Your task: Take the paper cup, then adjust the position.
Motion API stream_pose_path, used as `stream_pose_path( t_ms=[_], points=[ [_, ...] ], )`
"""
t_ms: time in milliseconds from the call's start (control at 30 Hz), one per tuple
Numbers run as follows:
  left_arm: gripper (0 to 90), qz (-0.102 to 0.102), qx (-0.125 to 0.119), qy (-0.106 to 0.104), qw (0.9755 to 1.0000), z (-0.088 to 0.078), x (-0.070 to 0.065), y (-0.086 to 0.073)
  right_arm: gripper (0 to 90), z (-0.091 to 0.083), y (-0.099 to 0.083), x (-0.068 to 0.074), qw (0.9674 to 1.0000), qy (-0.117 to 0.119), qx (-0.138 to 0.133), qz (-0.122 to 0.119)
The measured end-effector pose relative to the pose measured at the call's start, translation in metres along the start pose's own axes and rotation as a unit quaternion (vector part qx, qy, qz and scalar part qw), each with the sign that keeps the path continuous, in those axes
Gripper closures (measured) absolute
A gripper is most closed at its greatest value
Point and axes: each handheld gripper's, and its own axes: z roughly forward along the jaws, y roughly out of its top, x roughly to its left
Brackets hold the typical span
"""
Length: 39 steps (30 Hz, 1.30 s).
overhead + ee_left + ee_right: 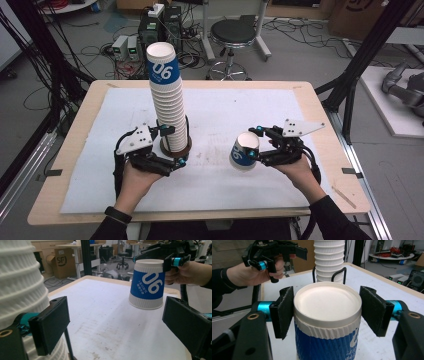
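**Single cup held clear of the stack**

My left gripper [176, 146] is standing wide open beside the base of the tall stack of paper cups [168, 97], one pad near its ribbed wall. My right gripper [263, 145] is clamping a blue-banded paper cup [244, 151], upside down, above the white mat [280, 107].

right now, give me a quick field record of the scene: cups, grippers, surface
held cup: single blue-and-white paper cup, upside down, off the table
right gripper: jaws clamped on the held cup's sides
cup stack: tall stack of white ribbed cups, top one with a blue band, standing in a wire holder
left gripper: jaws open, nothing between them, beside the stack's base
surface: white mat on a wooden table
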Motion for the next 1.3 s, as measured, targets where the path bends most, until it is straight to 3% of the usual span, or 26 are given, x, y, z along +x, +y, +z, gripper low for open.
stream_pose_path(
  t_ms=[67,467,800,1300],
  points=[
    [7.4,0.0,0.009,-0.005,0.9999,0.004,-0.001,-0.003,31.2,-0.001,-0.002,0.0,1.0,-0.001,0.001,0.005],
    [7.4,0.003,0.01,-0.027,0.9996,0.016,-0.005,-0.004,31.2,-0.009,-0.004,0.001,1.0,-0.008,-0.002,0.005],
    [7.4,0.0,0.016,-0.041,0.999,0.023,-0.006,-0.007,31.3,-0.008,-0.002,0.002,1.0,0.002,-0.007,0.002],
    [7.4,-0.016,0.044,-0.094,0.9945,0.049,-0.023,-0.015,31.3,0.002,0.001,0.01,0.9992,0.038,-0.004,-0.01]
  ],
)
